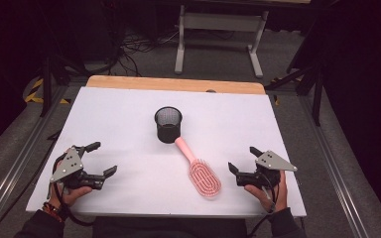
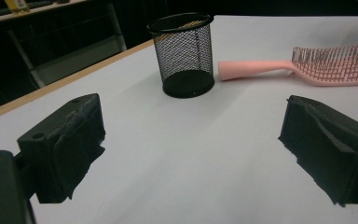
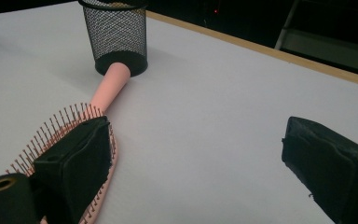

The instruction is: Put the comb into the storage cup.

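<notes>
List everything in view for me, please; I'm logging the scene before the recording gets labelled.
Mesh cup: one, black, upright at table centre.
Hairbrush: one, pink, bristles up, handle end beside the cup's base.
Table: one, white top, wooden far edge.
Stand: one, pale grey, on the floor beyond the table.
Left gripper: one, black, jaws open, near-left.
Right gripper: one, black, jaws open, near-right.
</notes>
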Demonstrator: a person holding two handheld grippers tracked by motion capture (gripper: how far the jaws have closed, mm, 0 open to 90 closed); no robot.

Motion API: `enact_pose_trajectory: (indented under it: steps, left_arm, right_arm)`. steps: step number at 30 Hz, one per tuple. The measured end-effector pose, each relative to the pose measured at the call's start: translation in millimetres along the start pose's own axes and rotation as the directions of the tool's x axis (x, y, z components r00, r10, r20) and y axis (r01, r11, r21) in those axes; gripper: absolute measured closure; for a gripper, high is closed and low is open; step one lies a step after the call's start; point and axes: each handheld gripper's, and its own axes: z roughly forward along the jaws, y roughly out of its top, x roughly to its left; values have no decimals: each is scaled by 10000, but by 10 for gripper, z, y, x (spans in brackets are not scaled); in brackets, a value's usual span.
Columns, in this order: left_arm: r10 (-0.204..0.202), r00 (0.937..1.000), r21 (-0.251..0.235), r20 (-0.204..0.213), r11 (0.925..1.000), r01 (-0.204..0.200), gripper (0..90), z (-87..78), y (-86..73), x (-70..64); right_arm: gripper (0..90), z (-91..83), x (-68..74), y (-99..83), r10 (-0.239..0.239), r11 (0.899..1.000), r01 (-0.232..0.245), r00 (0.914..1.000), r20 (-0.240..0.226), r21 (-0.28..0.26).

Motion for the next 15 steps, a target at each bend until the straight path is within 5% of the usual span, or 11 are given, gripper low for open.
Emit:
enact_pose_trajectory:
  steps: [10,15]
  left_arm:
    - [180,9996,216,200,9996,-184,63,65,4,-64]
    - [386,9991,390,158,9985,-392,57,82,7,-79]
  right_arm:
    - [125,74,78,181,363,9928,-269,9962,-787,1169]
    - [198,255,164,384,196,9754,94,9914,-1291,2204]
